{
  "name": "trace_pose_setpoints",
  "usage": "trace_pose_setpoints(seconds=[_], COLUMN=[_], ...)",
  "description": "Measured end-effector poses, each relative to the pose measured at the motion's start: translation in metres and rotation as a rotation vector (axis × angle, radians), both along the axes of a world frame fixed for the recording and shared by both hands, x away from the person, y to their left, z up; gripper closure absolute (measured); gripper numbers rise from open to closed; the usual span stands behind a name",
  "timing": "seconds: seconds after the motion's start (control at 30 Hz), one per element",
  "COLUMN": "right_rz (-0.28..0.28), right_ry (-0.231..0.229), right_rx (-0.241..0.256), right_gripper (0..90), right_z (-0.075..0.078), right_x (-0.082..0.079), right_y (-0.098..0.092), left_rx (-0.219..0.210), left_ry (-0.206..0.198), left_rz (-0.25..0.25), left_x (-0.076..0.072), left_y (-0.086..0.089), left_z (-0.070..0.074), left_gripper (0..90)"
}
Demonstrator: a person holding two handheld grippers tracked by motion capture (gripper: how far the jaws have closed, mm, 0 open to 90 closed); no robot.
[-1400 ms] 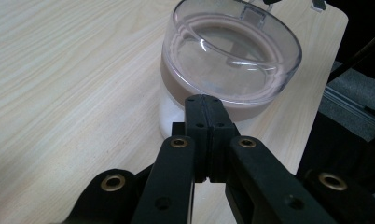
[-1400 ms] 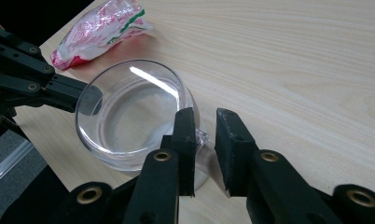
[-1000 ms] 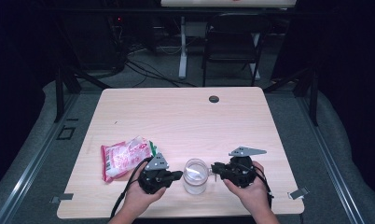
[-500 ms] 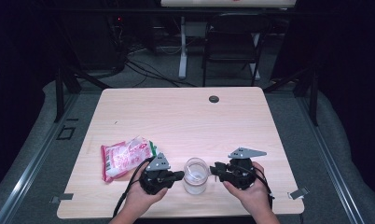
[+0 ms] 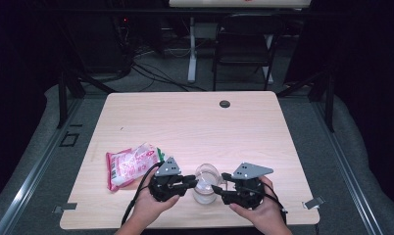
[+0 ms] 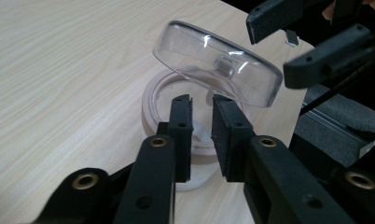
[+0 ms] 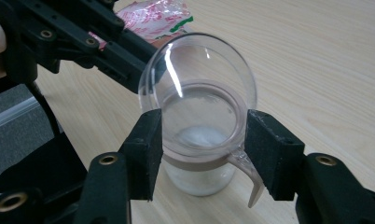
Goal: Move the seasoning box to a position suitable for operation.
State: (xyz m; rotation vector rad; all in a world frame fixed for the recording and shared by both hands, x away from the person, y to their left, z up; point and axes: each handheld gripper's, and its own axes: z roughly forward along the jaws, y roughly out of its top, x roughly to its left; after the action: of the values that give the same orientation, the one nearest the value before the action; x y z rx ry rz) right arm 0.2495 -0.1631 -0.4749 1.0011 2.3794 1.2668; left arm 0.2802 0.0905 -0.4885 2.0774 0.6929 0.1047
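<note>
pale wood table; right gripper clamps the clear lid tilted over the jar, left gripper pinches jar's rim; high view adds a pink bag centre-left.

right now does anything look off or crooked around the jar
Yes: the clear lid sits tilted above the jar's open mouth, held at its edges by the right gripper. The left gripper pinches the jar's near rim. Nothing looks spilled.
</note>
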Motion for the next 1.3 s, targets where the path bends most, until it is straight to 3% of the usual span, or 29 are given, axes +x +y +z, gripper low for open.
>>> trace_pose_setpoints(seconds=[0.23,0.57,0.97,1.2,1.3], right_rz=[0.028,0.009,-0.003,-0.005,-0.016], right_ry=[-0.028,-0.074,-0.087,-0.131,-0.135], right_rx=[-0.024,-0.071,-0.057,-0.142,-0.147], right_gripper=[44.2,45.0,46.6,41.7,41.7], right_z=[0.001,-0.005,-0.003,-0.007,-0.008], right_x=[-0.005,-0.008,-0.009,-0.011,-0.011], right_y=[0.007,0.017,0.015,0.025,0.025], left_rx=[-0.004,-0.004,0.019,-0.013,-0.006], left_ry=[-0.019,-0.022,-0.023,-0.028,-0.027], left_rz=[0.016,0.033,0.052,0.063,0.065], left_x=[-0.001,0.001,0.003,0.002,0.003], left_y=[-0.003,-0.005,-0.008,-0.006,-0.007], left_z=[0.004,0.003,-0.003,0.002,0.001], left_gripper=[71.9,66.8,63.0,62.0,61.2])
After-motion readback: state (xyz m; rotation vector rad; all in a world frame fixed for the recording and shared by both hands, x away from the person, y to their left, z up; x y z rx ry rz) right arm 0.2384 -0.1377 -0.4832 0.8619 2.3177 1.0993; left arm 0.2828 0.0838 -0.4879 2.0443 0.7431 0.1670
